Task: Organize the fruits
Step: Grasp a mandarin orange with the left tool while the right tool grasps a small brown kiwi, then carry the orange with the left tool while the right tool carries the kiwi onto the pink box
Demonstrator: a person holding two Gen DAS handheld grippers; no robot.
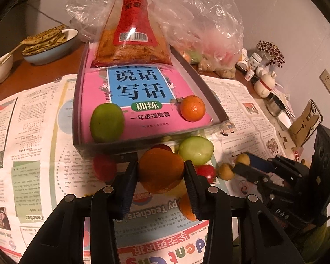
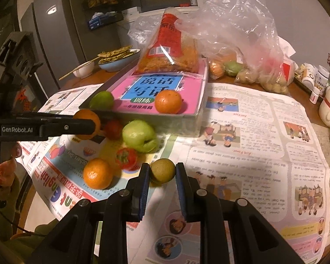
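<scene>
Fruits mid-sort: each gripper holds one, tray just ahead.

Left wrist view: the left gripper [image 1: 161, 171] clamps an orange [image 1: 161, 172] above the newspaper, just short of the tray [image 1: 220, 107]. Right wrist view: the right gripper [image 2: 161, 171] pinches a small yellow-green fruit [image 2: 162, 171]. Next, likely, carry both over the tray's near rim and release beside the green fruit [image 1: 106, 123].

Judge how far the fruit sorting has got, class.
Done: a green fruit and an orange sit in the box. In hand: left gripper clamps an orange fruit, right gripper a small yellow-green fruit. Left: loose fruits on the newspaper.
</scene>
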